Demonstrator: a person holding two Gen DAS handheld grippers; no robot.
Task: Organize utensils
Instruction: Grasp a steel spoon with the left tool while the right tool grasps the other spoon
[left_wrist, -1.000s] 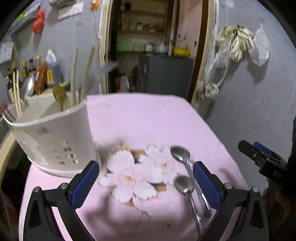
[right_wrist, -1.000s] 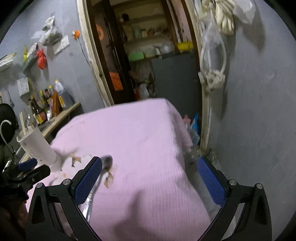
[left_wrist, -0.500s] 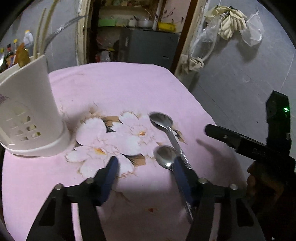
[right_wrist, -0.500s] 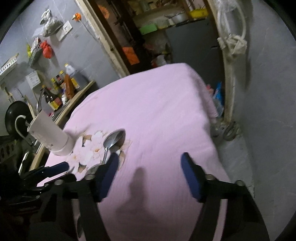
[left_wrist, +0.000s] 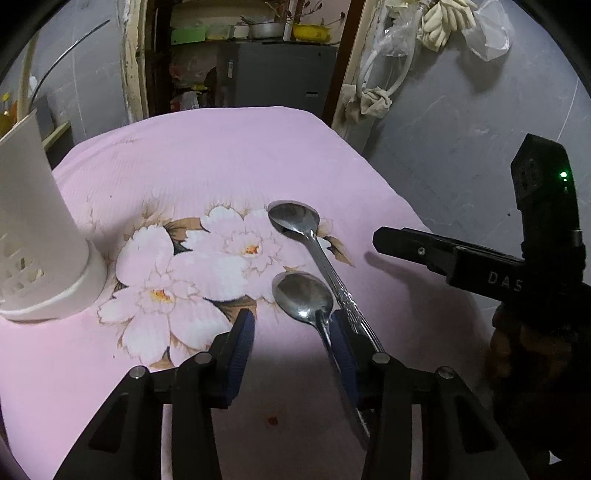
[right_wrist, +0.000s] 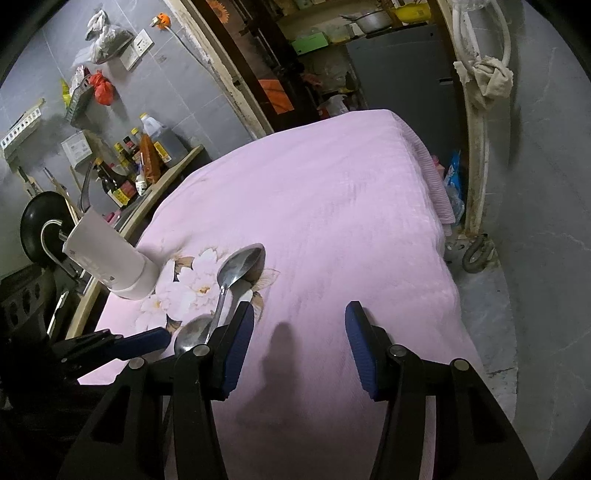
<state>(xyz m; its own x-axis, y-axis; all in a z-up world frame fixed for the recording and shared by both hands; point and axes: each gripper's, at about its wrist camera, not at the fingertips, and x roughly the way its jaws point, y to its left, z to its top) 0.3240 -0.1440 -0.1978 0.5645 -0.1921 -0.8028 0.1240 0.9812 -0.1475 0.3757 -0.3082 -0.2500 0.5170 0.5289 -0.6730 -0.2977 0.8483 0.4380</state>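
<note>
While both grippers hang low over the pink flowered cloth, two spoons lie side by side on it. The left gripper has just been closing, about half open now, with the near spoon at its right pad, nothing pinched yet. The right gripper has been closing too, over bare cloth, just right of the far spoon. The white holder stands off left.
</note>
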